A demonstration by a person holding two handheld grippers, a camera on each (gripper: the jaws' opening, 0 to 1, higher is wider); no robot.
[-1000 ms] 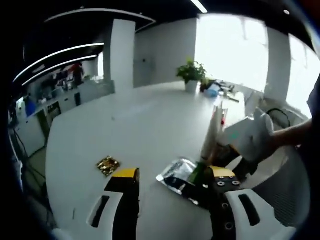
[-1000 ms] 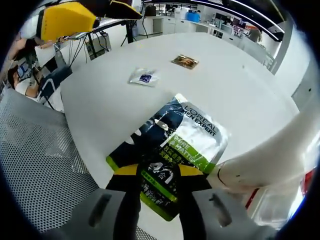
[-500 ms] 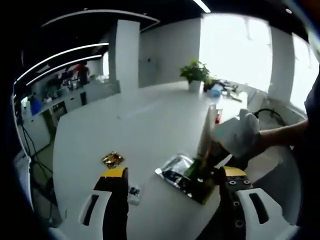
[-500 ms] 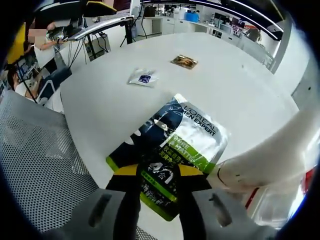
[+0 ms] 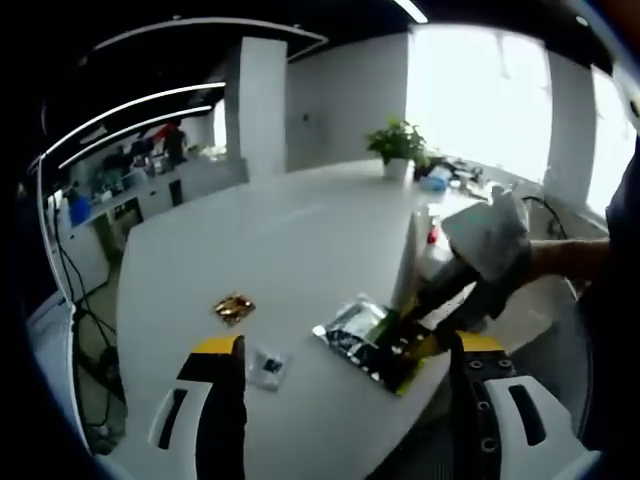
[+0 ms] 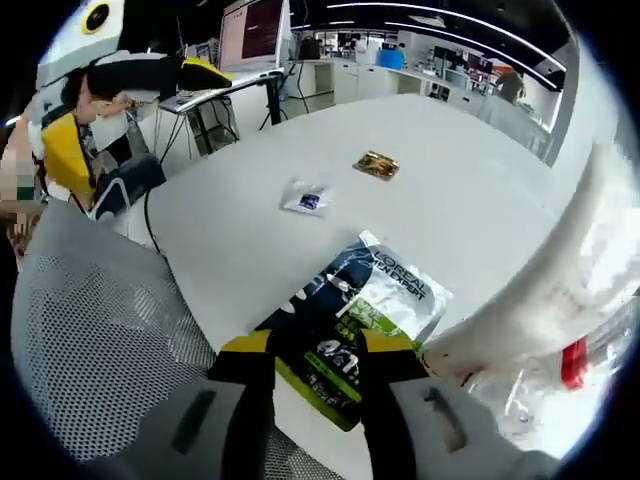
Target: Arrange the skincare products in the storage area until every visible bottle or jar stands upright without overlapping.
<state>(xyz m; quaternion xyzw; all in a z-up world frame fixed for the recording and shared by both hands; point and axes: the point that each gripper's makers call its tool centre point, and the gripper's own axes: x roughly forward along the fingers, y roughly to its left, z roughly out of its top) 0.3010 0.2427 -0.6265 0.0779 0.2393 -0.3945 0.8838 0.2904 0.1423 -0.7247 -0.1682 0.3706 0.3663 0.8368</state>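
Note:
A dark and green L'Oreal sachet pack [image 6: 360, 305] lies on the white table [image 6: 470, 180], its near end between the jaws of my right gripper [image 6: 318, 350], which is shut on it. In the left gripper view that same right gripper [image 5: 412, 335] reaches in from the right and pinches the pack [image 5: 360, 335] at the table's edge. My left gripper [image 5: 345, 345] hovers open in front of the table with nothing in it. A white tube [image 6: 550, 300] stands right beside the pack. A small white sachet [image 6: 305, 200] and a gold sachet [image 6: 377, 164] lie farther off.
A grey mesh chair [image 6: 90, 330] stands against the near table edge. A red-capped item [image 6: 572, 362] sits in a clear container by the tube. A potted plant [image 5: 397, 145] and clutter stand at the table's far end. Desks and monitors [image 6: 255, 25] lie beyond.
The left gripper has drawn back from the table, so the small white sachet now shows by its left jaw. The right gripper has risen slightly, still holding the pack.

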